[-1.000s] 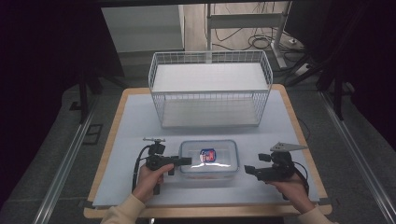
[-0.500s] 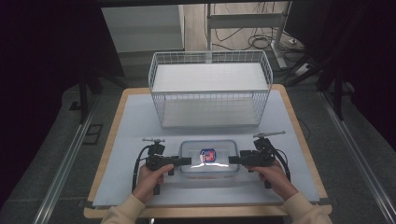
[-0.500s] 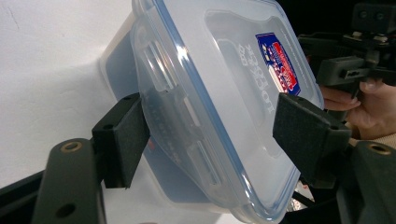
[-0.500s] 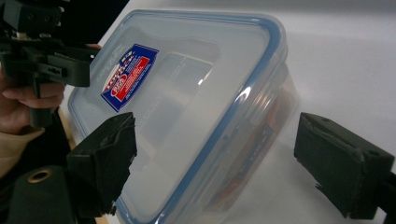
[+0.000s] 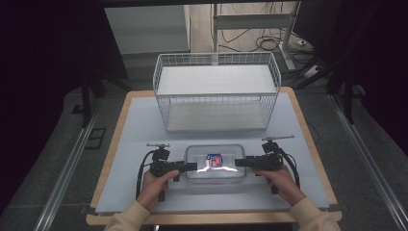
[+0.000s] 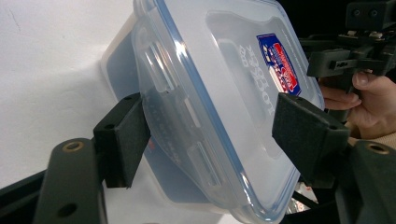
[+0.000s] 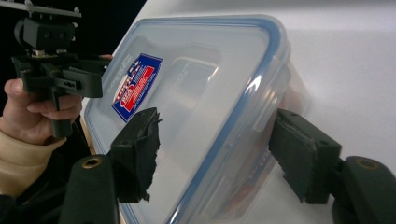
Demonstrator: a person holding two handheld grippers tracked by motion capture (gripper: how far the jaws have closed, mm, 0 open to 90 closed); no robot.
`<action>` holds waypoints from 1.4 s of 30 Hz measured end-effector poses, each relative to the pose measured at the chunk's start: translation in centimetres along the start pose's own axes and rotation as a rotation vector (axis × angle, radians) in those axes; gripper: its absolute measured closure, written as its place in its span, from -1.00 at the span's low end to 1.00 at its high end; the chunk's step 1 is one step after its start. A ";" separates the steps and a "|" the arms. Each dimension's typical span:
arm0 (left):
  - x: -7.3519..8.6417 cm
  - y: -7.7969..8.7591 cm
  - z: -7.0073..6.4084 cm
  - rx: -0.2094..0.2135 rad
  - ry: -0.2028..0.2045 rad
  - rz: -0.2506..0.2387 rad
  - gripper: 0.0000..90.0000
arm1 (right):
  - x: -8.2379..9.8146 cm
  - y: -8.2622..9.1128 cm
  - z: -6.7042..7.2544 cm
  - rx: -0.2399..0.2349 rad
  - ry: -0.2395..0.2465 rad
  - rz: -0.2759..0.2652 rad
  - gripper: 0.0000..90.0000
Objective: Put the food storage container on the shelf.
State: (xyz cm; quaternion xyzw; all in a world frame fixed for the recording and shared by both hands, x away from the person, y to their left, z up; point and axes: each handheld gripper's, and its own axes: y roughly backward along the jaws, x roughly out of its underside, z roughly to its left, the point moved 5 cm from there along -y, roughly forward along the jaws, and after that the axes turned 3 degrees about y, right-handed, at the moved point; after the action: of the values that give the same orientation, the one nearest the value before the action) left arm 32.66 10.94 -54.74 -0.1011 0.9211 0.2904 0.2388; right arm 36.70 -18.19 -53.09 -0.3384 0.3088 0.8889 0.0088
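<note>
Now, high view: right gripper (image 5: 240,162) has come in to the clear lidded container (image 5: 215,163) on the worktop (image 5: 134,130), opposite the left gripper (image 5: 192,166). Left gripper view: jaws grip its end. Right gripper view: jaws just closing, pads bracketing lid and base; two-handed lift likely next.

— What colours does the container (image 5: 214,163) show?
— Clear plastic, blue-rimmed lid, red-white-and-blue label (image 5: 213,159).
— And around it?
— Black tongs (image 5: 192,166), white wire basket (image 5: 216,91) at twelve o'clock, pale desk (image 5: 134,130).

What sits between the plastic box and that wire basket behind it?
Nothing: in the high view, only bare white tabletop separates the lidded box from the wire basket.
</note>
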 end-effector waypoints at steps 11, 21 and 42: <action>1.0 1.0 -1.0 -0.019 -0.061 -0.050 -0.21 | 0.6 1.4 1.0 -0.011 0.051 -0.045 0.02; 1.8 1.6 -1.6 -0.021 -0.106 -0.090 -0.11 | 1.2 2.0 1.8 0.000 0.085 -0.076 0.11; 2.3 2.2 -2.5 -0.041 -0.138 -0.111 -0.03 | 1.8 2.6 2.7 0.012 0.098 -0.117 0.18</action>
State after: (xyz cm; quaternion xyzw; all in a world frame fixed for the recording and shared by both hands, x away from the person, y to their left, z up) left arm 28.98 11.14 -53.00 -0.1364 0.8893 0.3019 0.3152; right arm 33.14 -19.15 -51.19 -0.3988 0.2938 0.8674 0.0477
